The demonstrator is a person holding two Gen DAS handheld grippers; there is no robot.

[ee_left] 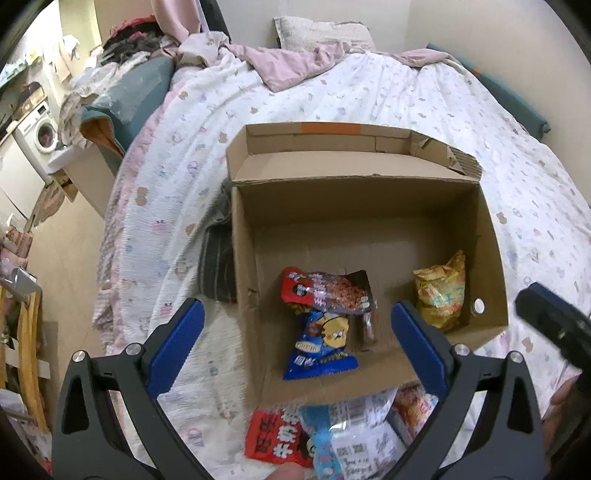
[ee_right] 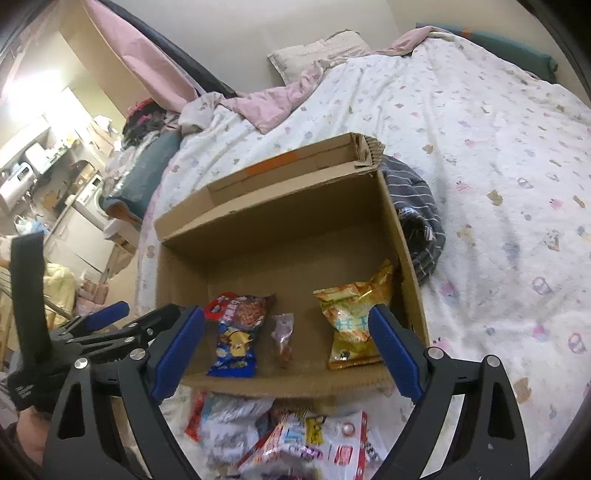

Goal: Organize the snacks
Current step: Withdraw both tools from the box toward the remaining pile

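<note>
An open cardboard box (ee_left: 351,199) (ee_right: 280,225) stands on the bed. Along its near side lie a red packet (ee_left: 325,291) (ee_right: 240,306), a blue packet (ee_left: 321,343) (ee_right: 234,350), a small brownish packet (ee_right: 282,339) and a yellow bag (ee_left: 439,295) (ee_right: 354,317). Several loose snack packets (ee_left: 332,439) (ee_right: 288,435) are heaped on the cover in front of the box. My left gripper (ee_left: 297,314) hovers open above the box's near left part, holding nothing. Beside it, my right gripper (ee_right: 286,314) is open and empty over the near edge.
A dark striped cloth (ee_right: 417,206) (ee_left: 218,266) lies against the box's side. A pink blanket (ee_left: 291,62) and a pillow (ee_left: 321,29) are at the head of the bed. The bed drops off at the left towards the floor and a washing machine (ee_left: 40,133).
</note>
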